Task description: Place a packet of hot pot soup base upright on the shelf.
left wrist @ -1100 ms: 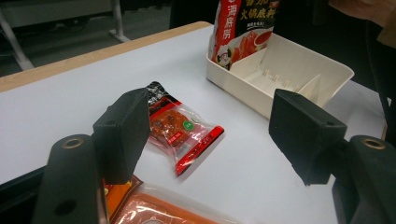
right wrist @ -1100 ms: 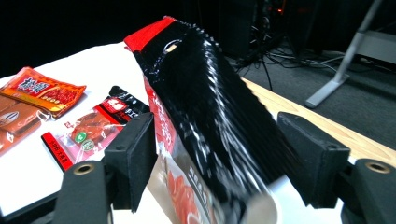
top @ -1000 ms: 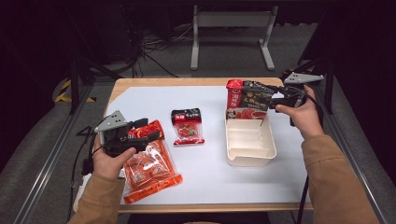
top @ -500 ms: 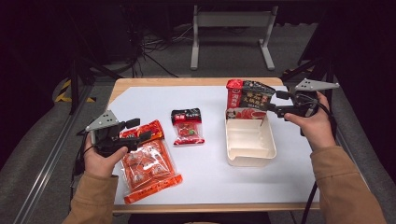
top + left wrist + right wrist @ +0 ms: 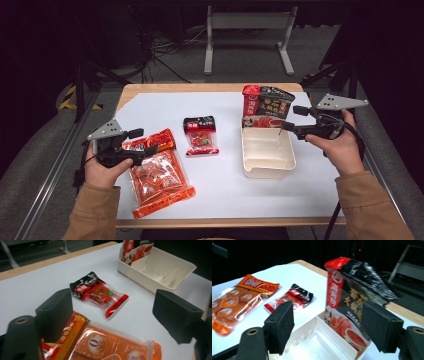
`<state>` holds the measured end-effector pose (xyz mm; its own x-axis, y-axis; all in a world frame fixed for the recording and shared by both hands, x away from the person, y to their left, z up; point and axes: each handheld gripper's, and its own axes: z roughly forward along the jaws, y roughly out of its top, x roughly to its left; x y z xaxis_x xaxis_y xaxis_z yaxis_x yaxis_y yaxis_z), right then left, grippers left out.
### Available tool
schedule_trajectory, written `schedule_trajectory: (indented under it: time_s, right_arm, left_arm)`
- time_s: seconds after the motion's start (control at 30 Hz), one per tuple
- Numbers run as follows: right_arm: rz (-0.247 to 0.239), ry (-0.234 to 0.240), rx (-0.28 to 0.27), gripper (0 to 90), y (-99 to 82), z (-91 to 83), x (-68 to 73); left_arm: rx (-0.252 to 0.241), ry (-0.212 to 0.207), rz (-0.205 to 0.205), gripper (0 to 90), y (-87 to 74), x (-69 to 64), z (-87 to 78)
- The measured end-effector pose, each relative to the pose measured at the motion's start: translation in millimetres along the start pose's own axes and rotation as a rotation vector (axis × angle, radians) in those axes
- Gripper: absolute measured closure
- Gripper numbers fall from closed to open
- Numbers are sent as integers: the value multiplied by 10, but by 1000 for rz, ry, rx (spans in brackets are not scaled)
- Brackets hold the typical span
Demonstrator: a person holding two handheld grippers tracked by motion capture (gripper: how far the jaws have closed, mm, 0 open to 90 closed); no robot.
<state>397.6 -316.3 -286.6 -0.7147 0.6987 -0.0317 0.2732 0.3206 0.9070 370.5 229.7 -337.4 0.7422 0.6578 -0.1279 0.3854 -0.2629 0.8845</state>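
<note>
A large orange snack packet lies flat at the front left of the white table top. My left gripper sits at its top edge; its jaws have just been opening and now stand wide, with that edge between them unpressed. A small red and black sachet lies at mid table. A red and black pouch leans upright in the far end of a white tray. My right gripper hovers open just right of the pouch, with nothing between its jaws.
A white sheet covers the wooden table, whose edge shows at the back. Metal rails run along both sides, and a stand's legs rise behind the table. The tray's near compartments hold nothing.
My right gripper has drawn back to the right and slightly up, away from the pouch, which stays standing in the tray. The left gripper's jaws have spread wider at the orange packet's edge.
</note>
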Motion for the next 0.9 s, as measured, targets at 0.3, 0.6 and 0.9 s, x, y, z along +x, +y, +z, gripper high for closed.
schedule_trajectory:
  time_s: [0.3,0.6,0.9]
  right_arm:
    - [-14,44,-11,272,-44,34,164]
    - [-28,90,-15,266,-77,124,313]
    - [-57,118,-10,268,-284,282,478]
  left_arm:
    - [1,51,-36,190,-76,195,-45]
    - [-9,142,-96,235,-264,474,-59]
    - [7,208,-123,219,-446,683,-26]
